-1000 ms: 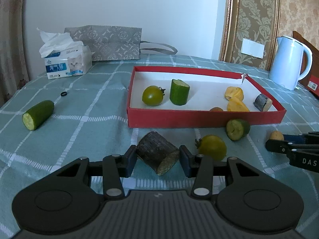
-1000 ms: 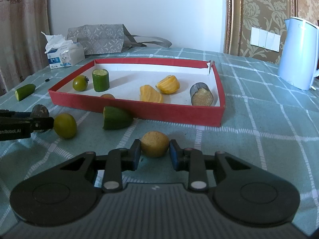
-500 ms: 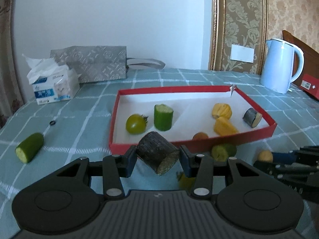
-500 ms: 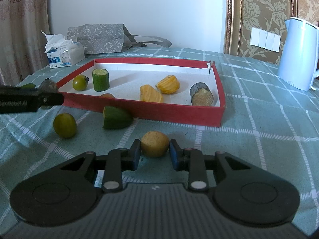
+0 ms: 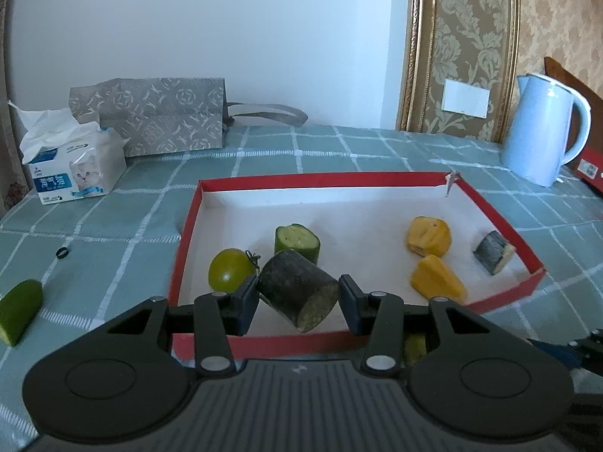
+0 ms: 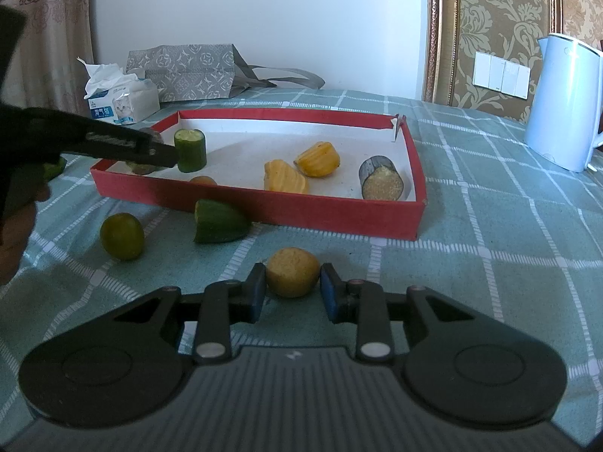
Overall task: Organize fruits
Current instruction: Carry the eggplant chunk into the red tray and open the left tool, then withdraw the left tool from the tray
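Fingers of our left gripper (image 5: 298,298) clamp the dark eggplant chunk (image 5: 297,289), its long axis tilted toward us, above the near wall of the red tray (image 5: 264,341); bare tray floor lies just ahead. Our right gripper (image 6: 293,293) pinches the small yellow fruit (image 6: 293,272) on the tablecloth (image 6: 490,263), before the tray.

Table under green checked tablecloth (image 6: 490,226) bore: red tray (image 6: 301,209), kettle (image 6: 561,105), tissue box (image 5: 75,173), patterned bag (image 5: 162,116), loose fruit pieces.

White wall (image 5: 233,30), perhaps damask panelling (image 5: 463,37), checked tablecloth (image 5: 339,150)
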{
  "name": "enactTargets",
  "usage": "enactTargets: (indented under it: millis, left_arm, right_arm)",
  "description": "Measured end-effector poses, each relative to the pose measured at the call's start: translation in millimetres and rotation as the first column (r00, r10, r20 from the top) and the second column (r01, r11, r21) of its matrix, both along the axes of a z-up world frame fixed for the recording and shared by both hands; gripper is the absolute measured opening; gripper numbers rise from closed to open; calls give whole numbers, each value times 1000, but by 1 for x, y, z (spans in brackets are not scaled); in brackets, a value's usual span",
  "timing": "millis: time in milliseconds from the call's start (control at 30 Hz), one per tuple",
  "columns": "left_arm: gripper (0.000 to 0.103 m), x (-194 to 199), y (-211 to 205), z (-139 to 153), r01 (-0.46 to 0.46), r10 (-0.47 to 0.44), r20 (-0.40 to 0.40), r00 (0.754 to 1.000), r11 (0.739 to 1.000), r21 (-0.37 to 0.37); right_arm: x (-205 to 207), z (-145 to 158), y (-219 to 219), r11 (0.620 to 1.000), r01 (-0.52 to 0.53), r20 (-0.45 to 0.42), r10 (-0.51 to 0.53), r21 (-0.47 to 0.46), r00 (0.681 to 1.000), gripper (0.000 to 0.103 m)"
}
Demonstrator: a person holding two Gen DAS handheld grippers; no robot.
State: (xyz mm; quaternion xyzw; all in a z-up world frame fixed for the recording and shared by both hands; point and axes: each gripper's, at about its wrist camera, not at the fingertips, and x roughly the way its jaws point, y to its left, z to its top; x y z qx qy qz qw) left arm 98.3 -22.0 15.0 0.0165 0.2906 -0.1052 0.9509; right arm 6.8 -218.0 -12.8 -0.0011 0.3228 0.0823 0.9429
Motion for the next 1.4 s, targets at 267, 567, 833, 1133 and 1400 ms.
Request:
enactTargets:
  millis: [267, 567, 833, 1133, 1400]
  left_arm:
    - [45, 23, -6, -8, -5, 5, -18, 1000, 1000, 29]
    - [46, 43, -16, -17, -35, 37, -25, 999, 997, 76]
    - [54, 18, 8, -7, -62, 62, 6, 998, 998, -18]
    - [67, -40, 37, -5, -136, 139, 91, 986, 990, -44]
    - [68, -56, 56, -13, -158, 163, 40, 986, 982, -102]
  right_arm:
    - [1, -1, -1, 1000, -2, -2, 2, -5, 1000, 29]
    - [2, -1, 1, 1000, -3, -2, 3, -9, 1000, 29]
    - [2, 0, 1, 1000, -2, -2, 2, -6, 1000, 29]
    - [2, 0, 0, 1000, -2, -2, 2, -4, 1000, 29]
    - [1, 0, -2, 1000, 12, 2, -12, 7, 1000, 29]
